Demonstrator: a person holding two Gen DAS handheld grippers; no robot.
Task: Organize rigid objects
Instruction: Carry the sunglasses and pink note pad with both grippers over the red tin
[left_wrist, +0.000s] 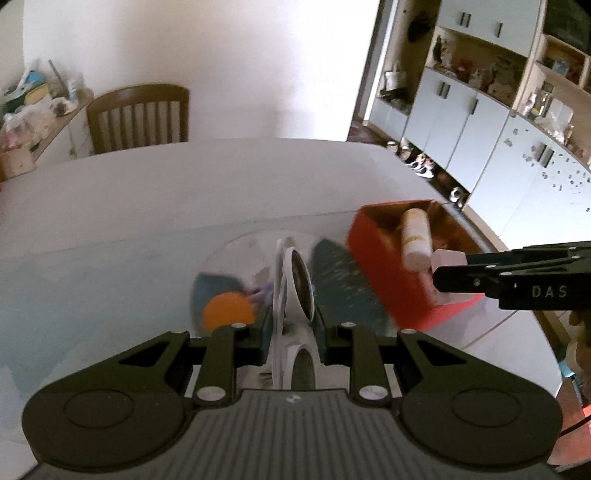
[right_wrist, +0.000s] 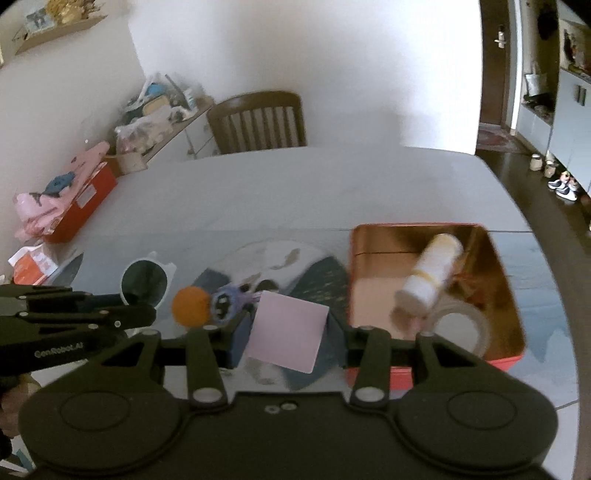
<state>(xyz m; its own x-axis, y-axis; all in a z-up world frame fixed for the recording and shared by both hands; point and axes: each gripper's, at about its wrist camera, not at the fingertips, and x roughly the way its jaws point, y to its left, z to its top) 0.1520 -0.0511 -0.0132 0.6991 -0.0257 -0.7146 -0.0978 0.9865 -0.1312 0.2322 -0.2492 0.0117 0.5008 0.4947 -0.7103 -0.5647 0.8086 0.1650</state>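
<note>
Above the desk's near edge, the left hand-held gripper (left_wrist: 291, 332) clamps white sunglasses (left_wrist: 293, 291) and the right hand-held gripper (right_wrist: 288, 332) clamps a pink block (right_wrist: 286, 328), each best lowered gently into the red tin (right_wrist: 513, 288).

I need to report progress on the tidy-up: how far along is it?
Done: a white bottle and a tape roll lie in the red tin. In hand: the left gripper grips white sunglasses; the right gripper grips a pink block. Left on the table: an orange ball and a small purple toy.
</note>
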